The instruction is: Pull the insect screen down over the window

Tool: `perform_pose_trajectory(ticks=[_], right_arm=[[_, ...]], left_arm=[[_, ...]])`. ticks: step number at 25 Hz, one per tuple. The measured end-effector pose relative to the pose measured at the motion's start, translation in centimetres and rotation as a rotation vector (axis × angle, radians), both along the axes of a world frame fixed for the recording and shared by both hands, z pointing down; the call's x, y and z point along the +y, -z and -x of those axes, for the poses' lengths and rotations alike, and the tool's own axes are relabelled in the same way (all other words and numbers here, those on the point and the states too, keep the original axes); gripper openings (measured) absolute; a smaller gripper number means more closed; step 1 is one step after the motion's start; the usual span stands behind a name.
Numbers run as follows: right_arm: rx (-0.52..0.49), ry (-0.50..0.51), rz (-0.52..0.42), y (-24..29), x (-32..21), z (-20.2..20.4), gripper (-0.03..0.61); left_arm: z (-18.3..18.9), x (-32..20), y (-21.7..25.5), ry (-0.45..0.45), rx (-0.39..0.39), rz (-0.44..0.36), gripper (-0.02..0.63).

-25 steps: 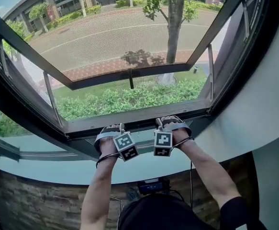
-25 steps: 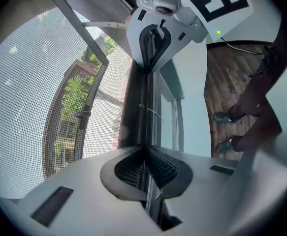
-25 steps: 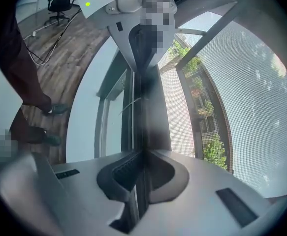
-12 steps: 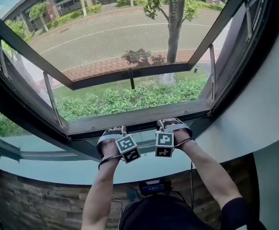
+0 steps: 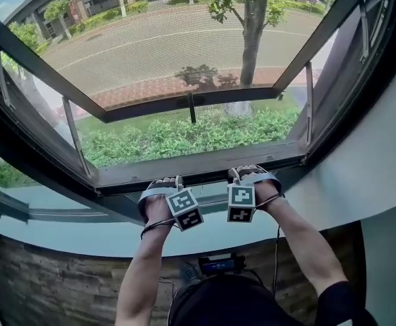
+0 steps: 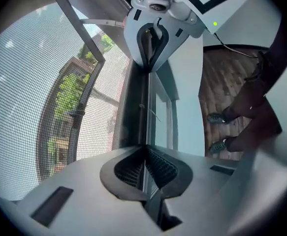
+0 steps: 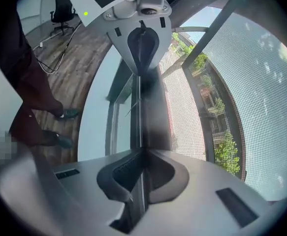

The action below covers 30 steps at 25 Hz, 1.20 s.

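The left gripper (image 6: 145, 157) is shut tight on what seems to be a thin lip of the insect screen's bottom bar (image 5: 191, 167). The right gripper (image 7: 142, 162) pinches the same lip just beside it, probably to pull evenly. The bar sits low in the window frame (image 5: 41, 158). The head view shows the mesh (image 5: 184, 39) over the opening, but only the gripper views show the pinch.

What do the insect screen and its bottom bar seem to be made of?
The insect screen: fine woven mesh, likely fibreglass or plastic; a see-through grey grid shows. The bottom bar: dark, smooth, straight rigid profile, probably coated aluminium, possibly plastic; look alone cannot settle it.
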State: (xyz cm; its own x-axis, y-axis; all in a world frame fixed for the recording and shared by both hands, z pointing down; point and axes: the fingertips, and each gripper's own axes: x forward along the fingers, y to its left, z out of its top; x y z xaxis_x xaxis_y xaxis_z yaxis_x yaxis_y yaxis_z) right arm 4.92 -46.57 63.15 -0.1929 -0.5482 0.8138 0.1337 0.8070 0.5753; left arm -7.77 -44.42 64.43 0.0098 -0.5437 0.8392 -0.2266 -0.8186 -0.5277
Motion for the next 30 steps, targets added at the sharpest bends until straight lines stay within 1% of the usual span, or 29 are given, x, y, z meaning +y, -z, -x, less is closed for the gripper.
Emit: perform_pose_trajectory(ticks=[1,6,8,12,16,19,21,24,25,27,30], right_arm=[[-0.003,-0.005,0.000,-0.1,-0.1,0.0,0.020],[-0.067,-0.024,-0.063,-1.7,-1.2,0.4,0.019],[-0.065,-0.022,-0.077,-2.0,-1.2,0.3,0.020],[-0.031,-0.020,-0.069,-1.9,-1.0,-0.4,0.020],[-0.040,-0.026,-0.104,-2.4,-1.6,-0.1,0.020],[-0.048,-0.024,-0.090,-2.6,-1.5,0.2,0.020],[-0.064,-0.020,-0.099,-2.2,-1.3,0.5,0.020],[-0.069,-0.016,-0.152,-0.5,-1.4,0.4,0.020],[-0.077,-0.018,-0.159,0.1,-1.5,0.5,0.020],[-0.093,-0.026,-0.143,0.8,-1.4,0.7,0.020],[-0.076,-0.033,-0.127,1.0,-1.0,0.2,0.020]], left_arm=[[0.1,-0.2,0.0,-0.001,-0.004,-0.002,0.023],[0.2,-0.7,-1.6,0.017,-0.014,-0.034,0.020],[0.2,-0.6,-1.4,0.016,-0.013,-0.041,0.020],[-0.4,-0.7,-1.3,-0.005,0.011,-0.031,0.021],[-0.1,-1.1,-1.3,0.021,0.020,-0.071,0.020],[0.1,-0.7,-1.6,0.013,0.017,-0.043,0.021],[0.5,-0.4,-1.3,0.008,0.004,-0.049,0.021],[0.5,-0.6,0.5,0.012,-0.002,-0.126,0.021],[0.5,-0.8,1.0,0.012,0.000,-0.139,0.021],[0.5,-0.7,1.4,0.010,-0.001,-0.129,0.021],[0.2,-0.6,1.5,0.002,-0.017,-0.129,0.021]])
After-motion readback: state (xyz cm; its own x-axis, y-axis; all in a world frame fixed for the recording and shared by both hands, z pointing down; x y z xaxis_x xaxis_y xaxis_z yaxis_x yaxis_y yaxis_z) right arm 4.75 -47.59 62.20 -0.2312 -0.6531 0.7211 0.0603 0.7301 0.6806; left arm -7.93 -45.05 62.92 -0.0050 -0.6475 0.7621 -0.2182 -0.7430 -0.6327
